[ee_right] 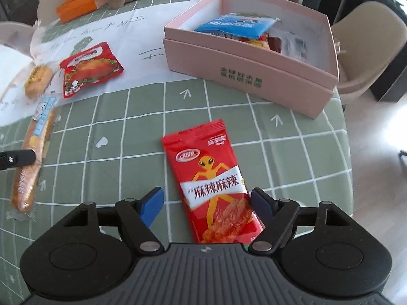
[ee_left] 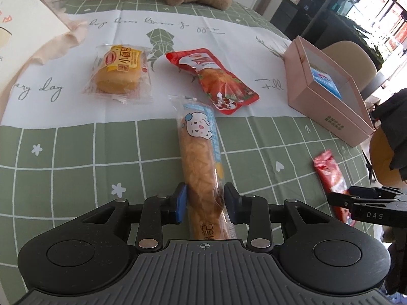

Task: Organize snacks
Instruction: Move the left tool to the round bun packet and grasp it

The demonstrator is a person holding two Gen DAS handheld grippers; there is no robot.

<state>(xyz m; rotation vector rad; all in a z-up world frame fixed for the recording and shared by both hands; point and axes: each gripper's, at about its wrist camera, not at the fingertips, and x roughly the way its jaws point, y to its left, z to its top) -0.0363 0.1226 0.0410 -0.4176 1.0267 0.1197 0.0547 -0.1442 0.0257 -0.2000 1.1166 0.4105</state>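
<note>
left claw (ee_left: 205,204) clamped on long bread stick packet (ee_left: 201,167) lying on green checked counter (ee_left: 76,152), right claw (ee_right: 206,204) part open astride red spicy snack packet (ee_right: 213,185), left pad clear, pink box (ee_right: 254,76) beyond

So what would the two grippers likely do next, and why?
Probably the right gripper closes on the red snack packet: the packet lies between its pads, with a gap on one side. The left gripper already pinches the long bread stick. Both would then go to the open pink box.
</note>
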